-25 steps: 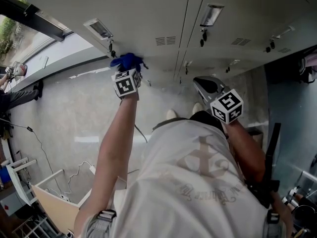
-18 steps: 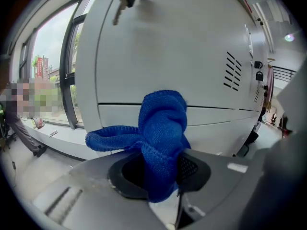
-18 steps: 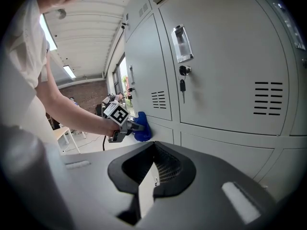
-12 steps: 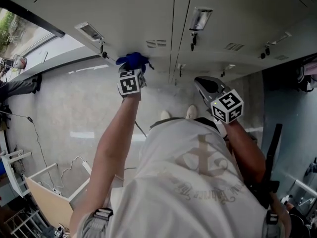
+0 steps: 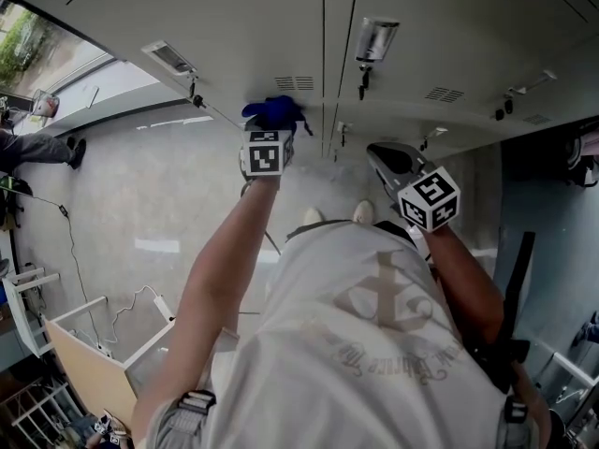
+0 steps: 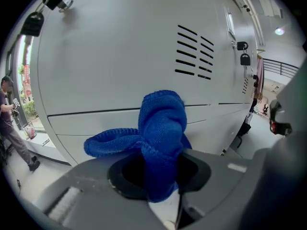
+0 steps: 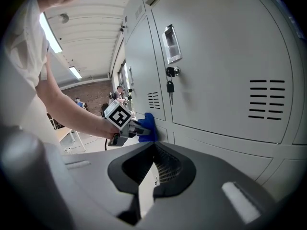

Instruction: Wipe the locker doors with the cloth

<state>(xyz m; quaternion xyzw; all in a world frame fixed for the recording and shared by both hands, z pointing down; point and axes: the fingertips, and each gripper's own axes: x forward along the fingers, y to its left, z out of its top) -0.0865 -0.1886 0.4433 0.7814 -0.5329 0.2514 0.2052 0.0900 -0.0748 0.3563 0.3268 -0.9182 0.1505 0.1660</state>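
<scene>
Since the earlier frame, the left hand-held gripper (image 5: 273,125) had shifted along the locker door (image 6: 110,56) toward the louvred vent (image 6: 194,54). Its jaws clamped the blue cloth (image 6: 160,128), held against the door just below that vent. The right hand-held gripper (image 7: 152,169) hung away from the vent, jaws closed on nothing. A padlock (image 7: 170,86) hung beside the vent on the next door.

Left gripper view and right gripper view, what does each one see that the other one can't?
Only the left gripper view shows the blue cloth close up, pinched in its own jaws. Only the right gripper view shows the left gripper from outside, the person's arm, a door handle and ceiling lights. Both show the cloth against grey locker doors with vent slots and padlocks.
</scene>
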